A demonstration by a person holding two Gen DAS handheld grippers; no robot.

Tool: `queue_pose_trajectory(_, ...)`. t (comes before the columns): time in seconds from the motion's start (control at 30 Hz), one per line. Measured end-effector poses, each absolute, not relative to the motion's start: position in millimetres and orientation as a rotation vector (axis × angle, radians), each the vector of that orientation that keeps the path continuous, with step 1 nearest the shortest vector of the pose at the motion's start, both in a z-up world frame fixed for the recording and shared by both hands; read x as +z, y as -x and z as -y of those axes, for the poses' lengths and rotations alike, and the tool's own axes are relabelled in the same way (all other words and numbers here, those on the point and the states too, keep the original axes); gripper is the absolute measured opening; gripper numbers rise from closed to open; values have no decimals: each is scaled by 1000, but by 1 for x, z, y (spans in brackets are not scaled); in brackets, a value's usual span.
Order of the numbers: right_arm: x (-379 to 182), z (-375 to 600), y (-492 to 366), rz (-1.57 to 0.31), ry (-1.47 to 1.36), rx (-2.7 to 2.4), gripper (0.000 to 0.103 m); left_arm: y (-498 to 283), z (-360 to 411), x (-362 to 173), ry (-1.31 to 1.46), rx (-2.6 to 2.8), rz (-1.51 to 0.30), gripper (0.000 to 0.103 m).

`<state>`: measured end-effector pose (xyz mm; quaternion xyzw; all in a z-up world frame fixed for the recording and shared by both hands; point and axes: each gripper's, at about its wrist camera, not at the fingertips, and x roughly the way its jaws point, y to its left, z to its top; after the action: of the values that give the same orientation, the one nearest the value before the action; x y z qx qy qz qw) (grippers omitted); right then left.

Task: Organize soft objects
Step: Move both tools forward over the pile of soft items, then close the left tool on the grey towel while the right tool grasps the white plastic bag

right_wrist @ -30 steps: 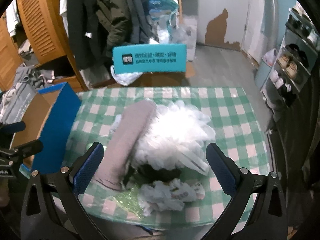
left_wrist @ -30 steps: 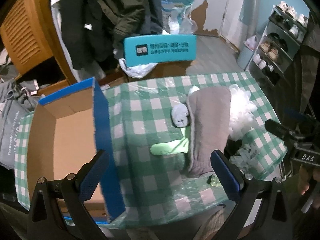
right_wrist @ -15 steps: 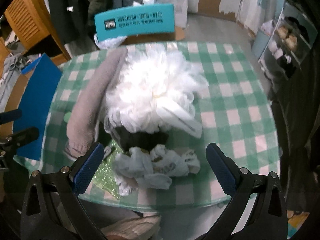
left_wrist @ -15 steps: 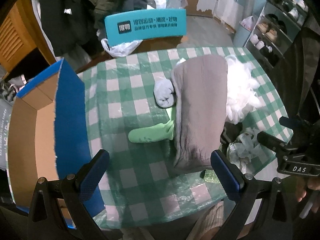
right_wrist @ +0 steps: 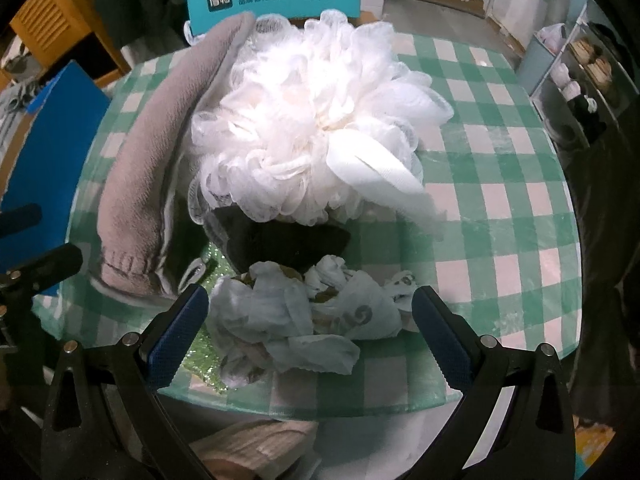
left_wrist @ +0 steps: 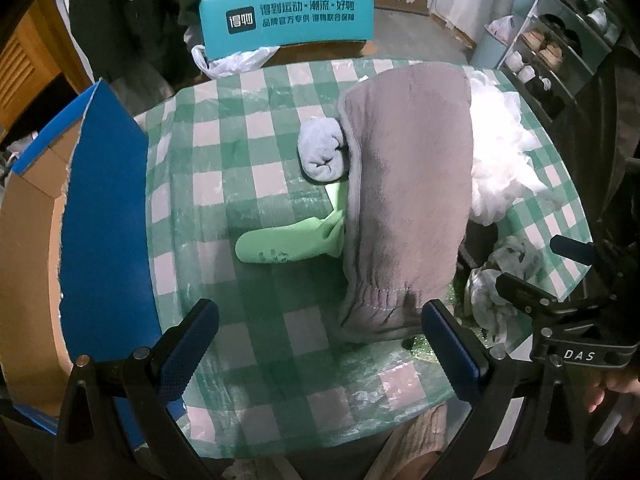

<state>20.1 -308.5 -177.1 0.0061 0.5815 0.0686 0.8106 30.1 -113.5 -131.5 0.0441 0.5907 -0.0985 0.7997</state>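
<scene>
On the green checked table (left_wrist: 256, 152) lie a folded grey towel (left_wrist: 408, 208), a rolled grey sock (left_wrist: 324, 152), a light green sock (left_wrist: 288, 244) partly under the towel, a white mesh bath puff (right_wrist: 312, 132) and a crumpled white cloth (right_wrist: 304, 320). My left gripper (left_wrist: 320, 348) is open and empty, above the table's near edge by the towel's end. My right gripper (right_wrist: 312, 336) is open and empty, its jaws on either side of the crumpled cloth. The right gripper also shows in the left wrist view (left_wrist: 560, 280).
An open cardboard box with blue outer walls (left_wrist: 100, 208) stands at the table's left. A teal chair back (left_wrist: 288, 16) is behind the table. A dark object (right_wrist: 288, 240) and a green glittery piece (right_wrist: 200, 364) lie under the puff and cloth. Shoe shelves (left_wrist: 560, 40) stand right.
Both grippers have moved forward and down toward the table. The towel and socks fill more of the left view; the crumpled cloth now sits between the right gripper's fingers.
</scene>
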Motion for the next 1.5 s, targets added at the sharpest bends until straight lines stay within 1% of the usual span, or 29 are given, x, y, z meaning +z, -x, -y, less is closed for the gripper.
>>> queue_pose_trajectory(0.33,-202,300,-24,-1306,48,130,101,-34,118,-142,-90,-221,-1295,102)
queue_pose_trajectory(0.47,-208,296,-24,-1309,100,122,96,-35,120,-143,-85,-222,-1299,102)
queue_pose_trajectory(0.57,-211,293,-20,-1308,147,112,87,-36,121,-141,-70,-232,-1300,102)
queue_pose_trajectory(0.7,-212,294,-15,-1298,180,100,69,-36,127,-140,-75,-245,-1294,102)
queue_pose_trajectory(0.77,-210,299,-13,-1299,148,99,65,-36,133,-140,-89,-250,-1289,102)
queue_pose_trajectory(0.83,-209,309,-11,-1293,127,100,59,-37,139,-141,-98,-252,-1288,102)
queue_pose_trajectory(0.9,-206,318,-11,-1281,109,92,55,-38,143,-142,-101,-252,-1288,102)
queue_pose_trajectory(1.1,-190,337,-19,-1261,47,55,50,-45,158,-147,-130,-242,-1291,102)
queue_pose_trajectory(1.27,-183,348,-23,-1234,21,47,43,-54,164,-155,-134,-234,-1289,102)
queue_pose_trajectory(1.3,-181,350,-24,-1228,14,47,35,-56,164,-156,-128,-237,-1290,102)
queue_pose_trajectory(1.33,-179,350,-25,-1224,10,46,21,-58,164,-158,-117,-239,-1293,100)
queue_pose_trajectory(1.4,-179,352,-28,-1219,8,47,21,-61,163,-162,-83,-241,-1307,84)
queue_pose_trajectory(1.43,-181,352,-29,-1230,10,45,21,-63,161,-164,-60,-244,-1320,81)
queue_pose_trajectory(1.5,-183,350,-25,-1248,-3,40,23,-64,156,-165,1,-267,-1328,69)
